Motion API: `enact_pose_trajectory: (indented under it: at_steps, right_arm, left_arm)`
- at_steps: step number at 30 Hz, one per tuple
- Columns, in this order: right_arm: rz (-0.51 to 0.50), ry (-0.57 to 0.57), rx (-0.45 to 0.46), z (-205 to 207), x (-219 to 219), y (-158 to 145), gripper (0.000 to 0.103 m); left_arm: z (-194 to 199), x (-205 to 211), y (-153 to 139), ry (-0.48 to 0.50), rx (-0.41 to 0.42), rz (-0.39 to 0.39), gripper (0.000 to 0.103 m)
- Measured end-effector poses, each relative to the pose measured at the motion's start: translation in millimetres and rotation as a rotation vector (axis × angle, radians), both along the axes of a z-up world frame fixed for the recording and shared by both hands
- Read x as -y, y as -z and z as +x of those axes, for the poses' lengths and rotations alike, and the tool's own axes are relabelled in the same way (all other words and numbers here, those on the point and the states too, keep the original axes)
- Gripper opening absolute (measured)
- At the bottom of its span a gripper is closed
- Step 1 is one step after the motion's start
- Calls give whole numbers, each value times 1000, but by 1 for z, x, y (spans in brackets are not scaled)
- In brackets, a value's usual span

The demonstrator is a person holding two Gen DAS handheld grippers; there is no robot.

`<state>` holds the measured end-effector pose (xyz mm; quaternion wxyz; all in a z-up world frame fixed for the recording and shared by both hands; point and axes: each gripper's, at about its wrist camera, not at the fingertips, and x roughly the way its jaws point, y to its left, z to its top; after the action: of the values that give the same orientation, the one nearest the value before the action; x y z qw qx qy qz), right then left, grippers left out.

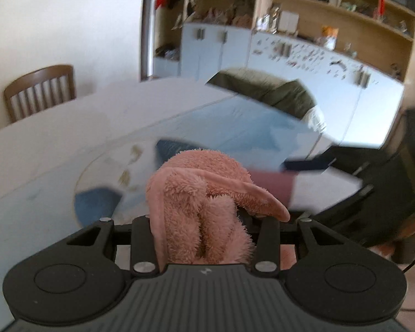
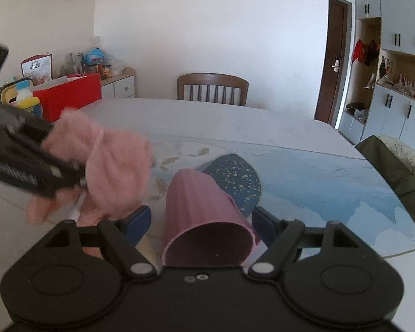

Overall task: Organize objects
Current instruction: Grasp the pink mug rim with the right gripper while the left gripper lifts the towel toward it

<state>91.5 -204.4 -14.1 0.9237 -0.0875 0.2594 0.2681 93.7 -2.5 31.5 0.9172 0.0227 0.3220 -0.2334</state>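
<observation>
My left gripper [image 1: 204, 221] is shut on a fluffy pink towel [image 1: 204, 193] that bunches between its fingers and hides their tips. In the right wrist view the same left gripper [image 2: 77, 177] holds the towel [image 2: 110, 163] in the air at the left, beside a pink ribbed cup [image 2: 204, 215]. My right gripper [image 2: 202, 218] holds that cup tilted, its open mouth toward the camera, with the blue fingers [image 2: 137, 222] against its sides. The cup [image 1: 271, 188] shows blurred behind the towel in the left wrist view.
A white table [image 2: 207, 119] has a glass turntable [image 2: 318, 171] with a blue printed pattern. A wooden chair [image 2: 213, 87] stands at the far side. A red box [image 2: 69, 94] and bottles stand at the left. An olive cushioned seat [image 2: 395, 163] is at the right.
</observation>
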Motion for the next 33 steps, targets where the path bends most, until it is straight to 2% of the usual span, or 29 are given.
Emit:
enact_pose_trajectory:
  at_steps: [4,7,9,12,18,22,25,29,33]
  right_arm:
    - [-37,-3,10,-1,-6,4,78]
    - [-64,-10,14,-3,-9,6,78]
    - [-79,-10,22,-4,-11,8,78]
    - [-86,-10,28,-6,-11,9,79]
    - [-82,-16,29,-6,-10,10,79]
    - [-81,-25,29,-8,-12,10,79]
    - [-83,-30,22,-9,-12,12,77]
    - [-94,-23,23,-10,-11,13,75]
    - [-91,-31,19,-14,-8,12,74]
  left_arm:
    - [11,25,-16,86,-20,-64,41]
    - [22,46,-13,131,-57,-80,41]
    - [31,54,-8,146,-86,-117,41]
    - [41,52,-1,155,-120,-196,41]
    - [57,32,18,85,-148,-246,40]
    - [64,19,27,8,-156,-217,40]
    - [66,3,32,-20,-184,-266,40]
    - [58,-13,38,-77,-167,-184,40]
    - [45,-34,48,-97,-190,-150,42]
